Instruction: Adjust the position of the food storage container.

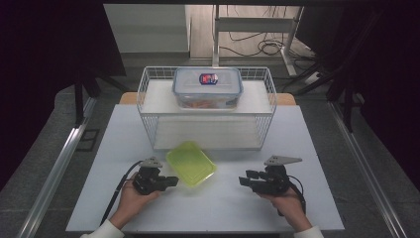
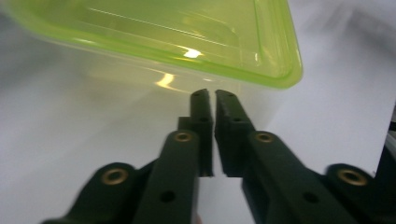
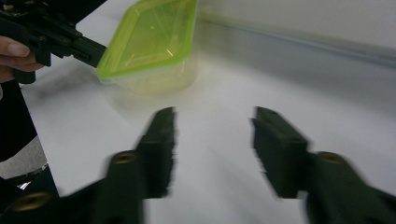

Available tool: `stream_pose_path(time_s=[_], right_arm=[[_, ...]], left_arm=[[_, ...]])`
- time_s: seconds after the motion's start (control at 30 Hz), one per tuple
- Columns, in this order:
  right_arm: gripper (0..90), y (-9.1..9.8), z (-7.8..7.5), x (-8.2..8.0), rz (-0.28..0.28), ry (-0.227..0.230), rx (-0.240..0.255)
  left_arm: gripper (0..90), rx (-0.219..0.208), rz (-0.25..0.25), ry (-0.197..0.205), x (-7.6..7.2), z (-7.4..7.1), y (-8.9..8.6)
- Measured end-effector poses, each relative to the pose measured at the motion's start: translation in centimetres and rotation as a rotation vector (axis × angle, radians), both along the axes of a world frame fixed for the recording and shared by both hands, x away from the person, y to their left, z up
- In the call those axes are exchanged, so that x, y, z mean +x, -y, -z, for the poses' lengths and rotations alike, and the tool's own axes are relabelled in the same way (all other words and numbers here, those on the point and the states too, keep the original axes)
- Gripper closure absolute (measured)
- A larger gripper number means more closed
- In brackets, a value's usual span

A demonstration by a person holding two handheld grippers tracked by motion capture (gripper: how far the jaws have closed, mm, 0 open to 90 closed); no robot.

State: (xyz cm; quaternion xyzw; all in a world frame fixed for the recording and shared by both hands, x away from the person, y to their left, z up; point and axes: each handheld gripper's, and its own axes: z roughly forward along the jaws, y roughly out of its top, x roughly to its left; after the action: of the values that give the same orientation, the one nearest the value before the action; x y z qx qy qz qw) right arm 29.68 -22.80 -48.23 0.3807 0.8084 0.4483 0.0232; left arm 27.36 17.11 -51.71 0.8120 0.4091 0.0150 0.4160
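Nearest to us, our left hand-held gripper (image 1: 171, 181) had its jaws almost pressed together, with only a thin slit between them and nothing pinched, their tips right at the near wall of the green-lidded container (image 1: 190, 163); whether they touched it we could not tell. Our right hand-held gripper (image 1: 243, 181) sat well apart from that box with its jaws spread and nothing between them, resting low over the table (image 1: 237, 208). The container stood on the table between the two grippers, closer to the left one, just in front of the wire basket (image 1: 148, 99). We judged the main risk to be a push rather than a grip: with the left jaws so nearly closed against a smooth wall, the light box could skid across the slick white surface or tip, and a nudge forward would knock it into the basket's lower edge. If the right gripper came in late or off-centre, the box could swing round instead of staying put. The table was a plain white sheet, glossy enough to mirror the green lid. Farther back, the basket carried a clear blue-rimmed box (image 1: 207, 88) with something orange inside. Beyond lay a grey floor with metal rails at either side, a stand and loose cables, with dark curtains framing the room
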Motion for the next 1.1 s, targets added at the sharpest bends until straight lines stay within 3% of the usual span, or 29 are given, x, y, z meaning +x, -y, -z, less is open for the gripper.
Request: stream_pose_path(time_s=[0.07, 0.17, 0.3, 0.53, 0.97, 1.1], right_arm=[[76.0, -0.8, -0.8, 0.9, 0.035, 0.026, -0.042], [89.1, -2.3, -1.7, 2.4, 0.041, 0.048, -0.053], [89.3, -6.0, -2.2, 4.8, 0.021, 0.07, -0.108], [89.3, -10.8, -1.1, 7.7, -0.024, 0.067, -0.15], [89.4, -15.6, 1.1, 11.2, -0.059, 0.1, -0.198], [89.4, -16.5, 1.8, 11.9, -0.069, 0.088, -0.217]], left_arm=[[70.7, 0.018, -0.037, 0.018, -0.6, -0.3, -0.8], [59.5, 0.062, -0.077, 0.056, -1.2, -0.7, -1.9], [50.9, 0.03, -0.106, 0.063, -1.3, -1.2, -2.9], [46.4, 0.04, -0.119, 0.029, -1.0, -0.4, -3.8], [42.9, 0.043, -0.132, 0.01, -0.8, 0.1, -4.5], [43.0, 0.042, -0.139, 0.008, -0.8, 0.1, -4.8]])
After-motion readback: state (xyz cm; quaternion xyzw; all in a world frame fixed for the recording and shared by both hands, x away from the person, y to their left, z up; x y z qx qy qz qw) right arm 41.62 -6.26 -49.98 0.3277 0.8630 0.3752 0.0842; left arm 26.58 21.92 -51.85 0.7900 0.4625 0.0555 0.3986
